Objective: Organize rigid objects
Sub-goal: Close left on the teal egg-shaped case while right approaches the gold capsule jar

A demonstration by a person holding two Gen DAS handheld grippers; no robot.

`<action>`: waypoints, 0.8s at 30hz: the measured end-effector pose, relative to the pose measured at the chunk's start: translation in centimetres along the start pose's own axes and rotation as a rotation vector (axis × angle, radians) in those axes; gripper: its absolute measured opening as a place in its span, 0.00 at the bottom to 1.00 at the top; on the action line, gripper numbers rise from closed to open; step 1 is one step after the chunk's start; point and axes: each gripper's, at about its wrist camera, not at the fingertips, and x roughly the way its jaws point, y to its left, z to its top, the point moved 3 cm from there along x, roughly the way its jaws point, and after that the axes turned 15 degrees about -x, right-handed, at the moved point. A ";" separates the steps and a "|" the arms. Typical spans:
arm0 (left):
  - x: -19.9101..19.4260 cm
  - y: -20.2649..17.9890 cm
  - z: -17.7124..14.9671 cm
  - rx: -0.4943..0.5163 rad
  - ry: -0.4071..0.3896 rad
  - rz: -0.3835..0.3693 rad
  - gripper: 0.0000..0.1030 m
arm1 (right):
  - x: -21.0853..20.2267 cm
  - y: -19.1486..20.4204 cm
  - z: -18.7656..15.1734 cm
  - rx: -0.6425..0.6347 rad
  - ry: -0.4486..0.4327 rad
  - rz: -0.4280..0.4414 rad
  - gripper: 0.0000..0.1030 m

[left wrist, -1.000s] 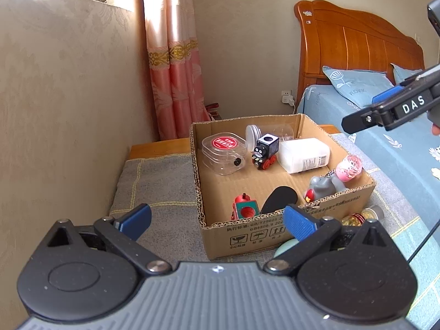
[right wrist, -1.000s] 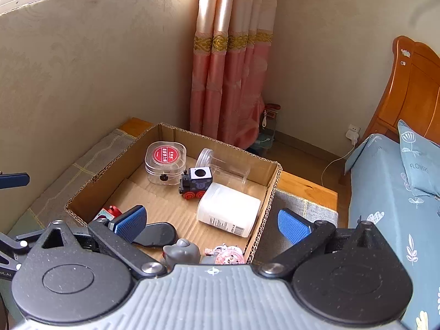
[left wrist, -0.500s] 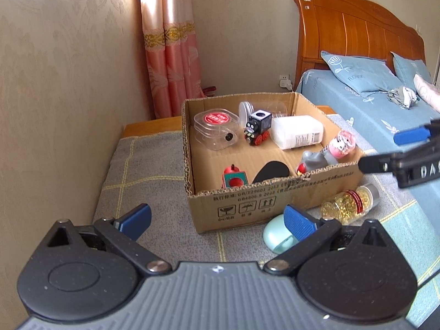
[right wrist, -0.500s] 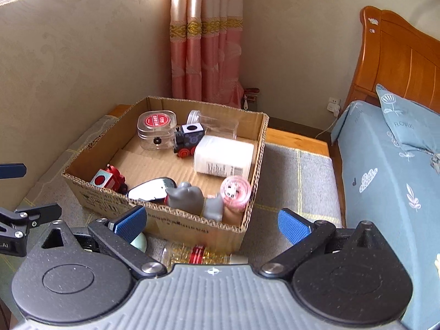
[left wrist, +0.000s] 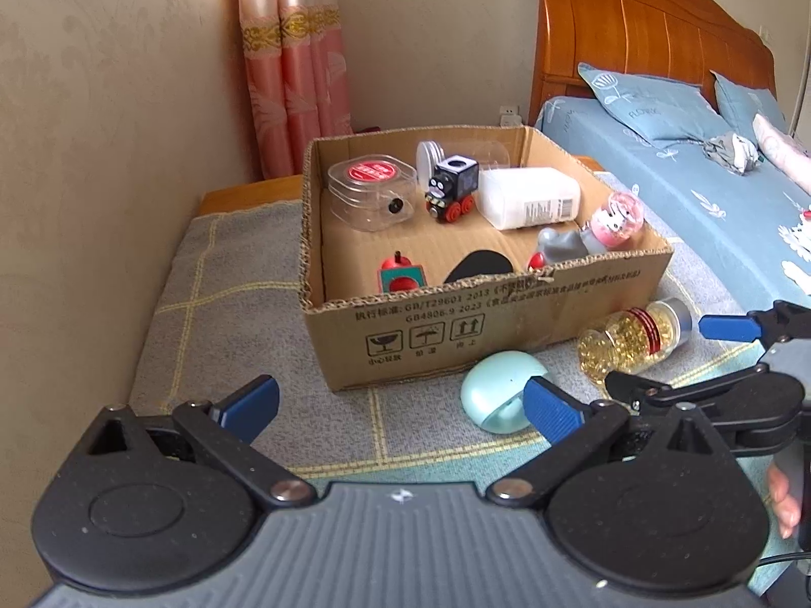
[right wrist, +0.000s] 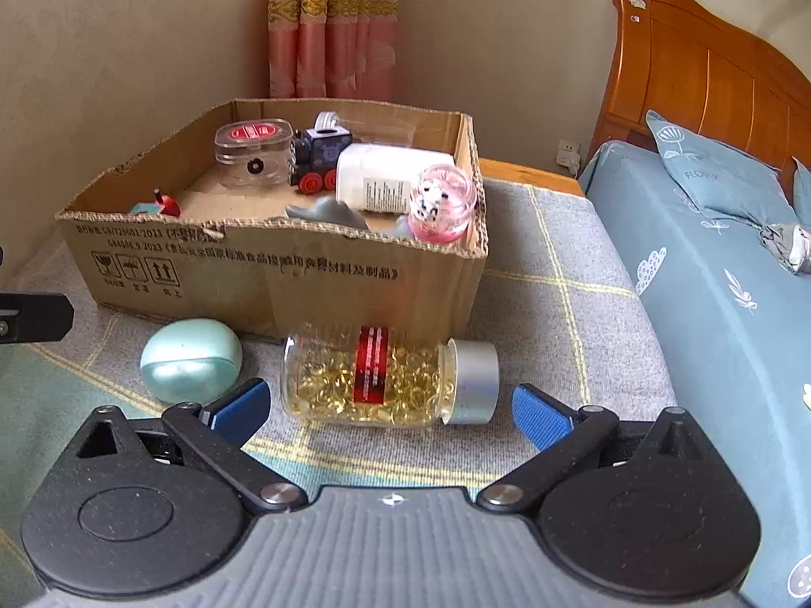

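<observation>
Beige walls [left wrist: 126, 76], pink curtain [left wrist: 294, 66], wooden headboard [left wrist: 633, 35], seemingly daylit

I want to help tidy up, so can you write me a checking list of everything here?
Surface: grey checked blanket, covered bench.
Job's things: open brown cardboard box holding toys and containers; clear capsule bottle with silver cap lying on its side outside the box; mint-green oval case beside it.
Clutter: crumpled grey cloth on the blue bed.
Grippers: left hand-held gripper open, empty; right hand-held gripper open, bottle just ahead.
Cables: black cable, lower right.
Surroundings: pink curtain, wooden headboard.
</observation>
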 end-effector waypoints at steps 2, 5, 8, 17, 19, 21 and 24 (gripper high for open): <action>0.7 -0.3 -0.2 0.010 0.017 -0.005 0.99 | 0.6 -0.1 -0.9 -0.004 0.032 -0.003 1.00; 2.0 -1.1 -0.6 0.023 0.049 -0.020 0.99 | 0.9 -0.7 -1.9 0.025 0.042 0.033 1.00; 3.9 -2.0 -0.6 0.020 0.068 -0.024 0.99 | 1.0 -1.0 -2.2 0.016 0.037 0.055 1.00; 8.2 -3.5 -1.5 -0.042 0.111 -0.025 0.99 | 0.6 -1.1 -2.7 0.011 0.014 0.060 1.00; 8.5 -3.6 -1.8 -0.039 0.106 -0.012 0.99 | 0.7 -1.1 -2.7 0.011 0.011 0.059 1.00; 8.5 -3.5 -1.9 -0.023 0.100 0.004 0.99 | 0.7 -1.1 -2.6 0.011 0.012 0.059 1.00; 8.0 -2.9 -2.2 -0.026 0.109 0.009 0.99 | 0.8 -1.1 -2.6 0.010 0.010 0.061 1.00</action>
